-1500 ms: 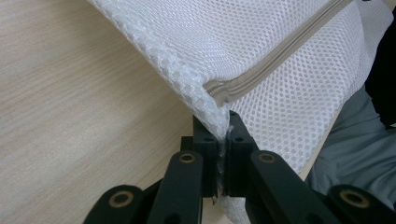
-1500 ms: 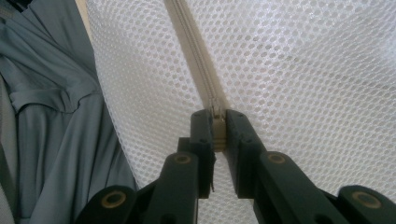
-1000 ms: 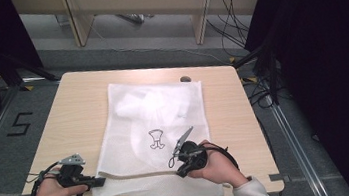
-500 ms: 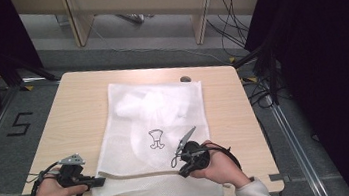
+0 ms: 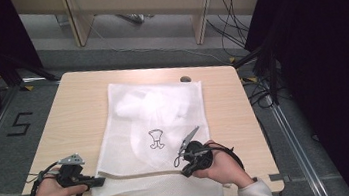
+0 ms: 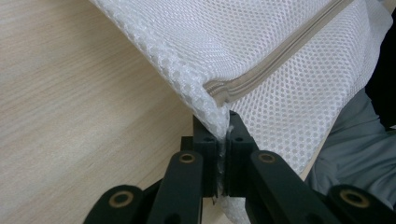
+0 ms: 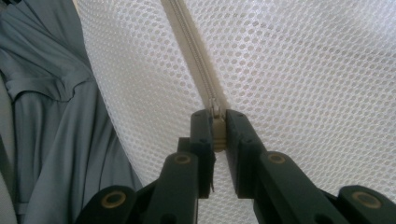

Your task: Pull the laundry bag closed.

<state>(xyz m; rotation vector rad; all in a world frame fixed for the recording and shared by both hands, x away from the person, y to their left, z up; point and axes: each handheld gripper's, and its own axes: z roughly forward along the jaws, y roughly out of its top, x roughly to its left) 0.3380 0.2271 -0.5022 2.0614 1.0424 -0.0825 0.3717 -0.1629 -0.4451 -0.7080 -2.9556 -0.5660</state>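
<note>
A white mesh laundry bag [image 5: 155, 125] lies flat on the wooden table [image 5: 79, 115], with white cloth inside and a small black print on its front. A beige zipper [image 5: 136, 173] runs along its near edge. My left gripper [image 5: 101, 179] is shut on the bag's near left corner; in the left gripper view the mesh [image 6: 261, 56] is pinched between the jaws at the zipper's end [image 6: 224, 89]. My right gripper [image 5: 185, 172] is shut on the zipper pull [image 7: 217, 128], with the zipper [image 7: 191, 42] running away from the jaws.
A small dark object [image 5: 185, 79] lies at the table's far edge behind the bag. Bare wood flanks the bag on both sides. Table legs and cables [image 5: 234, 30] stand on the floor beyond. The person's grey clothing [image 7: 51, 116] shows below the bag's edge.
</note>
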